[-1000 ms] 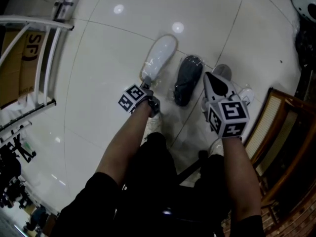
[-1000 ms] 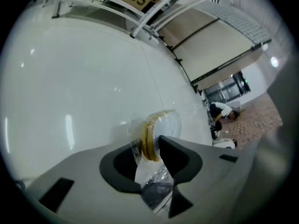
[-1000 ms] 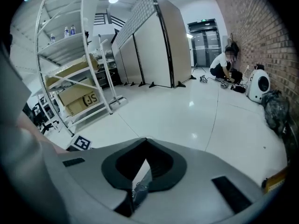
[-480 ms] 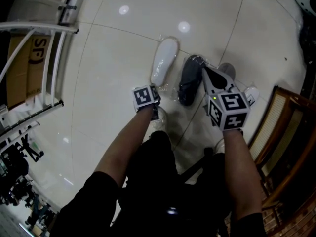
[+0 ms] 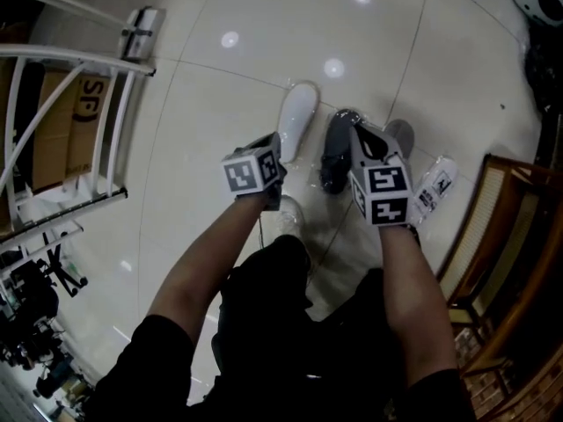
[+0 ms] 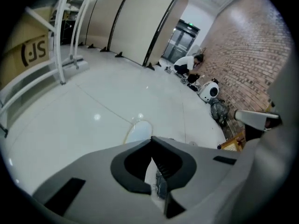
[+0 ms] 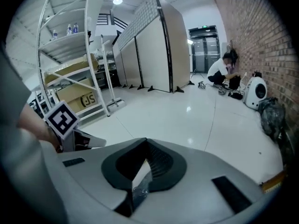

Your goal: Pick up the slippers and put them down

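A white slipper (image 5: 297,117) in clear plastic wrap lies just beyond my left gripper (image 5: 271,144). In the left gripper view the jaws (image 6: 152,141) are shut, with a sliver of that wrap and white sole pinched between them; the slipper's toe (image 6: 139,129) shows past the tips. A dark slipper (image 5: 337,148), also wrapped, sits beside it. My right gripper (image 5: 355,130) is over its toe end. In the right gripper view its jaws (image 7: 146,141) are shut on crinkled plastic and a white card.
A grey slipper (image 5: 400,134) and a white packet (image 5: 435,187) lie to the right on the glossy tiled floor. A wooden chair (image 5: 501,236) stands at the right. A white rack (image 5: 88,104) with a cardboard box is at the left. A person (image 7: 223,69) crouches far off.
My left gripper has moved in to the white slipper's heel end, rolled, shut and risen. The right gripper has stayed by the dark slipper.
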A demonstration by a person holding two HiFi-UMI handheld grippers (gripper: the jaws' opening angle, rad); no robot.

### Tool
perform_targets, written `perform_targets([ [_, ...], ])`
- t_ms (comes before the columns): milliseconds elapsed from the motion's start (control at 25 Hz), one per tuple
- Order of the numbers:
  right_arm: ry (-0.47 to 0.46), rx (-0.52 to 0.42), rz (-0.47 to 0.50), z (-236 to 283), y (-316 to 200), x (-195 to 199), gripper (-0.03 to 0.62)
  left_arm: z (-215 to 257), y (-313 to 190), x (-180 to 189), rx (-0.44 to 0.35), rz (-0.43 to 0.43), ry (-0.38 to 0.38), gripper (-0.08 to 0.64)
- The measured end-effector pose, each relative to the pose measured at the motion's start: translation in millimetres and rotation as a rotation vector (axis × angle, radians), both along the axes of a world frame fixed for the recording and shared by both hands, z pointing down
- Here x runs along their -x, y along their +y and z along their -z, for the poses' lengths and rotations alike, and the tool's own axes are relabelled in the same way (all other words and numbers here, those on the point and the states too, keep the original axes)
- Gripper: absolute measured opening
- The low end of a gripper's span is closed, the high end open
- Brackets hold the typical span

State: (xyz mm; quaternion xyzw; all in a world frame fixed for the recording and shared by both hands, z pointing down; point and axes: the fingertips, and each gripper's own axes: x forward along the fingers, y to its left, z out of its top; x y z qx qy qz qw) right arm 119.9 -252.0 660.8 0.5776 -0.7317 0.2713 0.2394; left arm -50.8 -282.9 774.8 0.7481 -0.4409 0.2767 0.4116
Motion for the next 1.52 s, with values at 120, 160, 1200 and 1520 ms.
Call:
perform_targets([
  [120, 0.026, -0.079, -0.024, 20.1, 4.1, -10.9, 0.009, 49.5, -17.6, 2.2, -0.159, -0.023, -0.007, 0.003],
  [160, 0.030, -0.111, -0.023, 30.7, 5.2, -13.8, 0.009, 69.8, -22.6, 1.2, -0.220, -0.028, -0.002, 0.003],
  [1200, 0.118, -0.816, -0.129, 415.4, 213.3, -51.1, 0.009, 532.0, 140.0, 49.8, -1.111, -0.083, 0.215, 0.003],
  [1520, 0.114, -0.850, -0.137, 397.1, 317.8, -48.1, 0.009, 517.5, 231.7, 86.7, -1.160, -0.062, 0.276, 0.003],
])
